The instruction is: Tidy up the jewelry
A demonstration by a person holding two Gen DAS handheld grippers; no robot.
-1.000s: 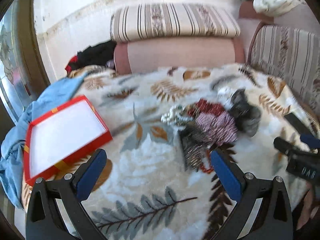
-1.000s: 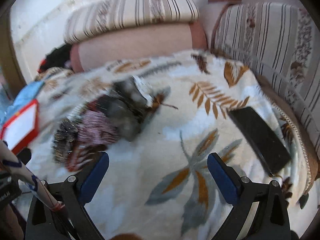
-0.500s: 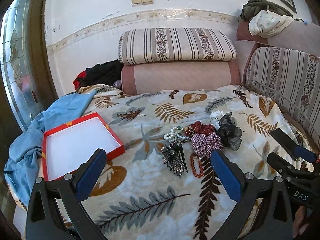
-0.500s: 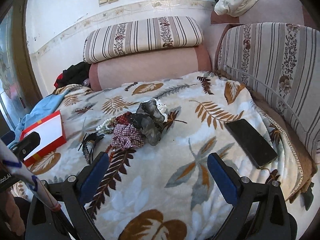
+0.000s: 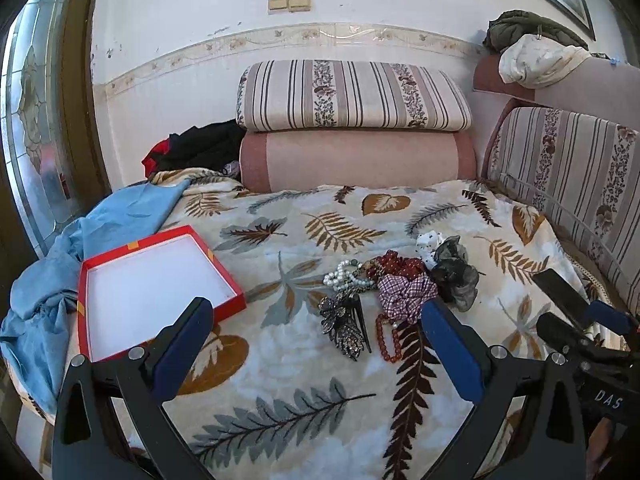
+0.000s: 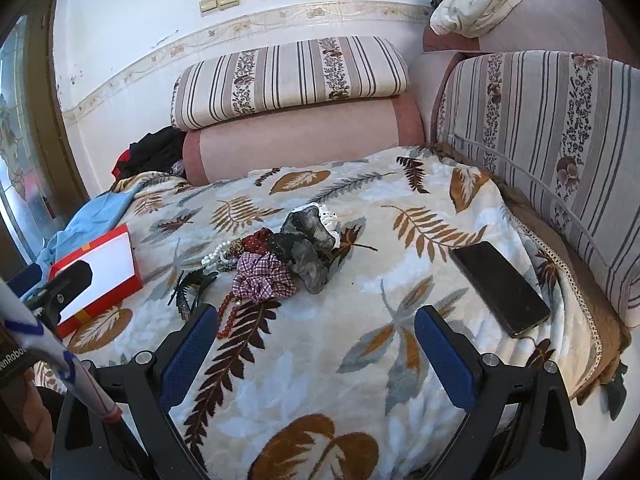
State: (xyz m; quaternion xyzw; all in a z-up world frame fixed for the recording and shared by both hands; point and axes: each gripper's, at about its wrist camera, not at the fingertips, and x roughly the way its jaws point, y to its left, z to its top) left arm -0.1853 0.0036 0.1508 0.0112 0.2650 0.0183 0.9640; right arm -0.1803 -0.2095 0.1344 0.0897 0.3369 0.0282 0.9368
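A pile of jewelry and hair pieces lies on the leaf-patterned blanket (image 5: 280,360): a pearl bracelet (image 5: 343,276), a red bead bracelet (image 5: 387,340), a dark jewelled hair clip (image 5: 344,326), a checked scrunchie (image 5: 406,294) and a grey scrunchie (image 5: 456,272). An open, empty red box (image 5: 154,280) with a white inside sits to the left. My left gripper (image 5: 316,348) is open, just short of the pile. My right gripper (image 6: 316,344) is open, short of the checked scrunchie (image 6: 262,278) and the box (image 6: 100,276).
A black phone (image 6: 500,286) lies on the blanket's right side. Striped cushions (image 5: 352,94) and a pink bolster (image 5: 356,160) stand behind. A blue cloth (image 5: 80,240) hangs at the left edge. A striped sofa back (image 6: 540,128) runs along the right.
Both grippers have pulled back and up from the pile, so more of the bed and wall shows. The motion blur is gone. Both stay open and empty.
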